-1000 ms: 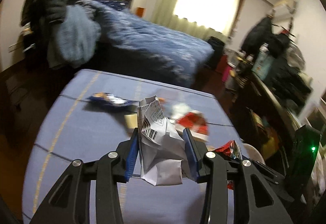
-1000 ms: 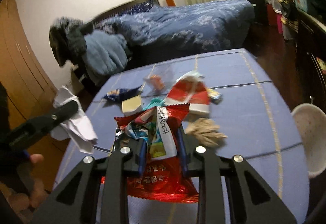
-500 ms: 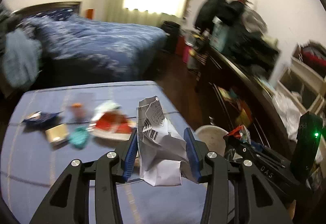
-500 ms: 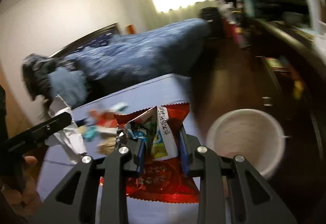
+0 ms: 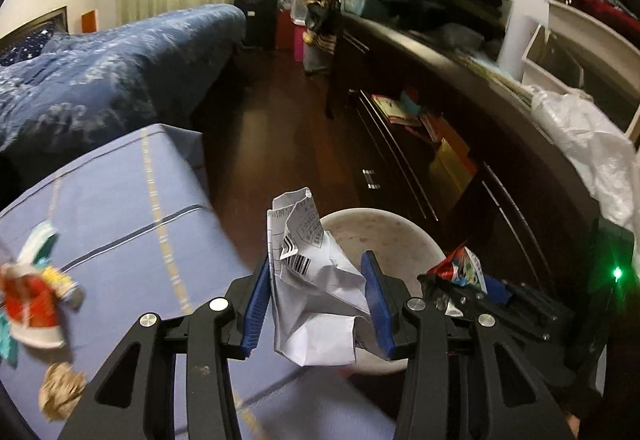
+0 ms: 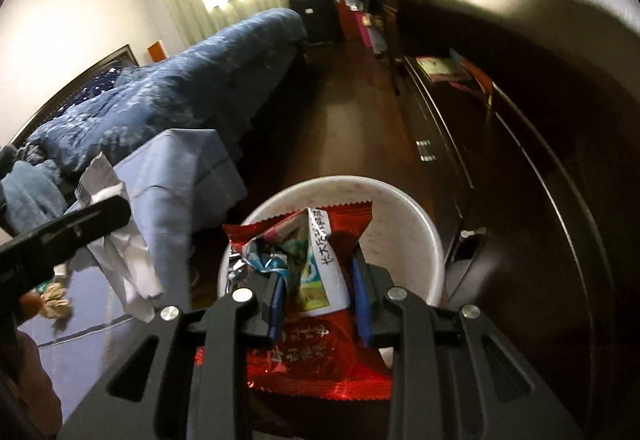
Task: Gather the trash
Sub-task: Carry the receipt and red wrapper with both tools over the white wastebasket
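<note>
Wrappers (image 6: 320, 272) in tongs (image 6: 318, 304) above bin (image 6: 404, 207)

The left gripper (image 5: 316, 304) and right gripper (image 6: 318, 300) are showing black angular frames, blue finger pads (image 5: 253, 306), silver round screws, and triangular cutouts near the camera.

We see the round white plastic bin (image 6: 430, 236) open-topped, standing between the blue-clothed table (image 5: 120, 207) and the dark wooden cabinet (image 6: 520, 159). Bare dark floor (image 6: 352, 127) lies beyond the bin.
</note>
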